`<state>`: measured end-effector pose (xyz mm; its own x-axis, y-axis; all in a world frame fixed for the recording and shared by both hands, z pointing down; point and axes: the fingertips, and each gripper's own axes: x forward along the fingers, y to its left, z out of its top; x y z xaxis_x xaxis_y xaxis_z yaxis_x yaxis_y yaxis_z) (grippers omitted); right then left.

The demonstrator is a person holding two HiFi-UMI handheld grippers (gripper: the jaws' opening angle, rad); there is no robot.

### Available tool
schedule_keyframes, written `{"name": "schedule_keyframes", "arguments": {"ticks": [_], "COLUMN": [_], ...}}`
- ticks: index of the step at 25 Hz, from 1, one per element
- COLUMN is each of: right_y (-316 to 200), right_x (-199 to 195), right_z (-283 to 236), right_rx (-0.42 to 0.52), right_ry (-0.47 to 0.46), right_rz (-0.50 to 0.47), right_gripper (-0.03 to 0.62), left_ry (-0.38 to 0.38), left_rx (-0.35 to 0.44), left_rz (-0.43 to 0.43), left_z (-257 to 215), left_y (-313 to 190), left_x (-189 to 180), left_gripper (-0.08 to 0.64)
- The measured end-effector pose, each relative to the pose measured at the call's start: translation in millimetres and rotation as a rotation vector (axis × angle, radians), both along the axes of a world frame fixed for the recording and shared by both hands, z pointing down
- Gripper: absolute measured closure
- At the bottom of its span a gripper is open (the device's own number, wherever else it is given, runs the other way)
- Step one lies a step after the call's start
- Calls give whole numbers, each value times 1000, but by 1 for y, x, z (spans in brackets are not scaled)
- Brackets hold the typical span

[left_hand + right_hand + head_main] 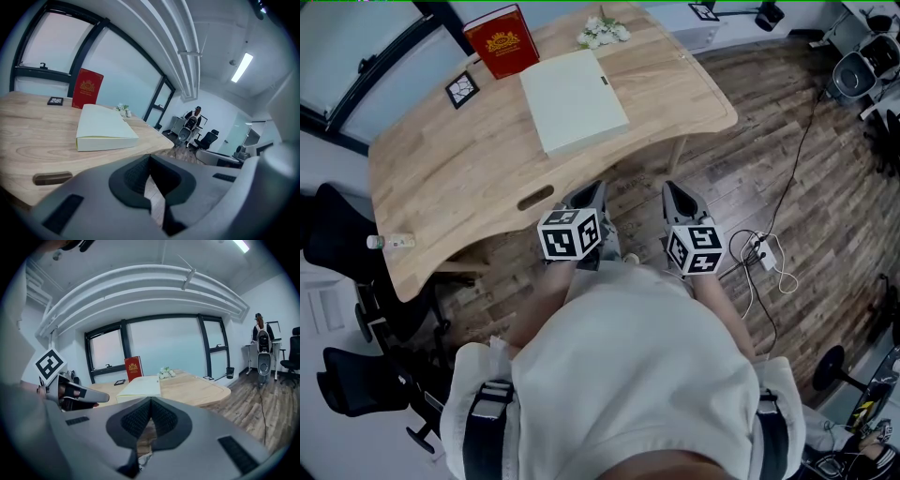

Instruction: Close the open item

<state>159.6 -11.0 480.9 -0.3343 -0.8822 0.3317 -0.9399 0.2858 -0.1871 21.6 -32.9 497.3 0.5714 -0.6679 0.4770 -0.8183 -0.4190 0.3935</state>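
**Both grippers at the near edge of the surface.** The left gripper (589, 191) and the right gripper (676, 193) are held side by side close to the person's body, just off the near edge of the wooden surface (469, 169) and above the plank floor (787, 141). Each gripper's own view shows its two dark pads drawn together to a narrow seam. Nothing is caught between them and neither gripper touches anything on the surface. Both point toward the surface, tilted slightly downward. In the right gripper view, the left gripper's marker cube appears at the left margin.

**The task's thing.** A thick pale book (574, 101) lies flat near the middle of the surface, well ahead of both grippers. Its cover is down on the page block, and the left gripper view shows the cream page edges as one closed band.

**Other items.** A red book (502, 40) stands upright at the far edge, just beyond the pale book's far left corner. A small black-and-white marker card (461, 89) lies to its left. A sprig of white flowers (603, 32) lies by the far edge, beyond the pale book. A small bottle (391, 242) lies on its side at the left end of the surface. A cable with a white adaptor (761, 251) trails on the floor to the right.
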Motion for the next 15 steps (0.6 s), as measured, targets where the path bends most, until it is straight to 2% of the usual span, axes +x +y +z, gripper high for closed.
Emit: {"name": "schedule_keyframes", "arguments": {"ticks": [15], "right_y": [-2], "right_x": [-7], "right_z": [6], "right_rx": [-8], "right_ry": [-11], "right_rz": [-8], "right_gripper": [574], "left_ry": [-1], "left_rx": [-23], "left_rz": [-11], "left_z": [8], "left_y": [-5], "left_x": [-6], "left_gripper": [538]}}
